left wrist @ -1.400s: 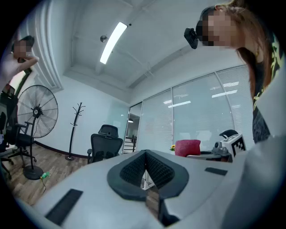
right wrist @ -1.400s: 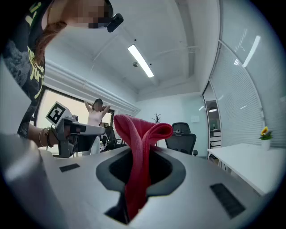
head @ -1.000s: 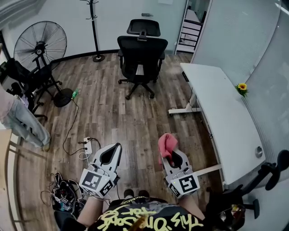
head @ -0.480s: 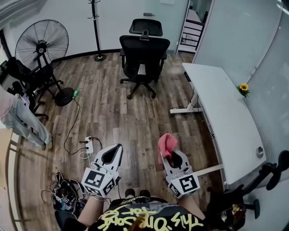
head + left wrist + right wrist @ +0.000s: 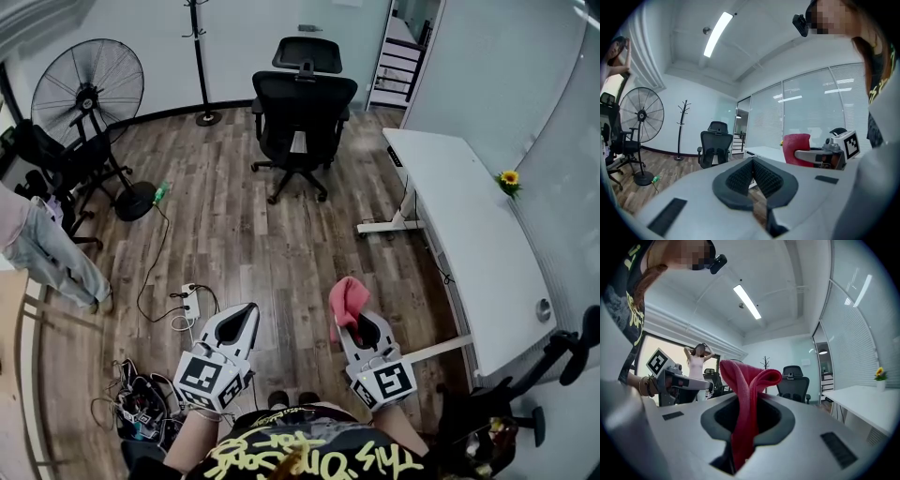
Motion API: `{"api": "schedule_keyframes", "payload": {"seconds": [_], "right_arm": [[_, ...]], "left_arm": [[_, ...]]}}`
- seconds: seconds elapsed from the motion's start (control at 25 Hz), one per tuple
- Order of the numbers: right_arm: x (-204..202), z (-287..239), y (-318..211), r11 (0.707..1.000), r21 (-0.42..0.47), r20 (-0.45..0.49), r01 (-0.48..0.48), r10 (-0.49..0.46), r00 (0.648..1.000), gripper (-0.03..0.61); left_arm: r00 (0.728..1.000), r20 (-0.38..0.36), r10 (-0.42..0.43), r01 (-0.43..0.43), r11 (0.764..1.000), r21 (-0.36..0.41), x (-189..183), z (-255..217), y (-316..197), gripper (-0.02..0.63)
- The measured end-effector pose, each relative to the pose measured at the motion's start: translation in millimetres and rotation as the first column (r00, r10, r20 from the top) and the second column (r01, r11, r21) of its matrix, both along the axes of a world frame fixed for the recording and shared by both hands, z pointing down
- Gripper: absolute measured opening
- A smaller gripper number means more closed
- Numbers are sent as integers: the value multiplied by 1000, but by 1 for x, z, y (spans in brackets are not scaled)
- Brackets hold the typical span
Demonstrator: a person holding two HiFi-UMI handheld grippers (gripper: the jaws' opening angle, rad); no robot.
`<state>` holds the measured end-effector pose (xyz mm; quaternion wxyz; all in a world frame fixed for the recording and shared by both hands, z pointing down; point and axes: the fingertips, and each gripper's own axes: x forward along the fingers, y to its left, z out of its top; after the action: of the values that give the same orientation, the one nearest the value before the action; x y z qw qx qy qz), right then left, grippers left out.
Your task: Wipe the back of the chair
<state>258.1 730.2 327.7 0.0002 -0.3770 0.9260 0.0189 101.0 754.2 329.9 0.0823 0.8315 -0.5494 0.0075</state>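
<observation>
Plank floor (image 5: pixel 262 253), mesh-backed chair (image 5: pixel 303 112), red cloth (image 5: pixel 349 298)

The red cloth (image 5: pixel 746 394) is part-hidden between the jaws.

Fan (image 5: pixel 86 92); white desk (image 5: pixel 469 234); sunflower (image 5: pixel 509 177)

1. A wood-plank floor (image 5: pixel 253 234) runs back to a curved white wall (image 5: pixel 234 47) with dark skirting.
2. A large black pedestal fan (image 5: pixel 89 89) stands at the left, and a black coat stand (image 5: pixel 199 56) stands against the wall.
3. A long white worktop (image 5: pixel 469 244) lines the right side, beside a frosted glass partition (image 5: pixel 487 75). A small sunflower (image 5: pixel 509 177) sits at its far edge.
4. A white power strip (image 5: pixel 191 302) with cables lies on the floor.
5. A strip light (image 5: pixel 717 33) glows on the white ceiling.
</observation>
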Motion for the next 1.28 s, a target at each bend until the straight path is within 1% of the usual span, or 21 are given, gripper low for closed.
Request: {"api": "schedule_keyframes", "payload": {"seconds": [0.24,0.32,0.44,0.6,0.76,0.96,1.08,1.28], "right_arm": [[-17,11,12,1000,-6,9,-1,1,1000,65],[-22,11,13,1000,-16,8,-3,3,1000,66],[-22,5,14,1000,-10,6,-14,14,1000,66],[-19,8,3,999,-19,19,-27,27,999,66],[-20,17,-15,999,-31,9,-19,19,1000,64],[-29,13,-57,1000,-14,30,3,-3,1000,65],[-30,9,-92,1000,4,36,15,-15,999,65],[-24,5,-158,1000,9,34,16,-16,999,66]], "left_arm": [[1000,-7,19,-20,1000,-9,-14,10,10,-6],[999,-9,30,-31,999,-20,-16,13,12,-6],[999,-13,33,-33,999,-19,-20,13,14,-6],[1000,-15,24,-24,1000,-5,-23,10,0,-6],[1000,-9,17,-17,1000,-5,-25,12,-15,-6],[1000,9,8,-8,1000,-9,-31,14,-54,-6],[1000,19,8,-9,1000,8,-30,11,-89,-6],[1000,27,16,-17,999,29,-21,1,-156,-6]]}}
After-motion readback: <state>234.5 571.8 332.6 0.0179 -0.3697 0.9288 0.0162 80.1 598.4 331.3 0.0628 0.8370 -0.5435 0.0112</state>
